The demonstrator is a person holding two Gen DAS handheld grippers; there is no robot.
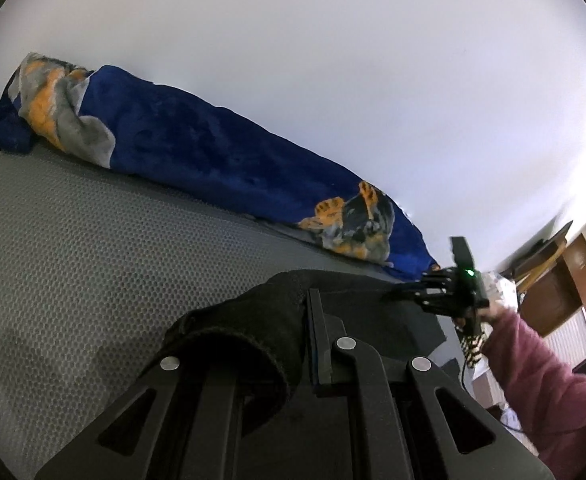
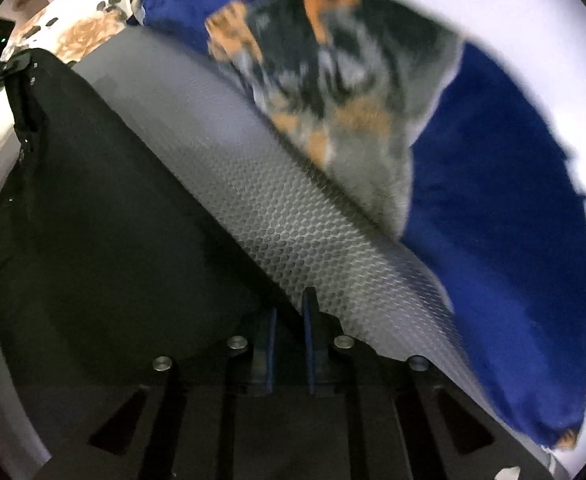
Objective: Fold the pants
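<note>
Nearest, the left gripper (image 1: pixel 293 344) was clamped on a bunched edge of the black fabric pants (image 1: pixel 253 320), and the right gripper (image 2: pixel 289 344) pinched another edge. The pants lay on the grey honeycomb-textured mattress (image 1: pixel 93 248), short of the blue plush blanket (image 1: pixel 213 152) by the wall. This looked like a fold mid-carry; next would be laying both held edges down evenly.

Soft, even light is washing the white wall (image 1: pixel 373 80), while motion blur is smearing the blue blanket (image 2: pixel 493 200); fisheye curvature is bending both frames' dark edges.
</note>
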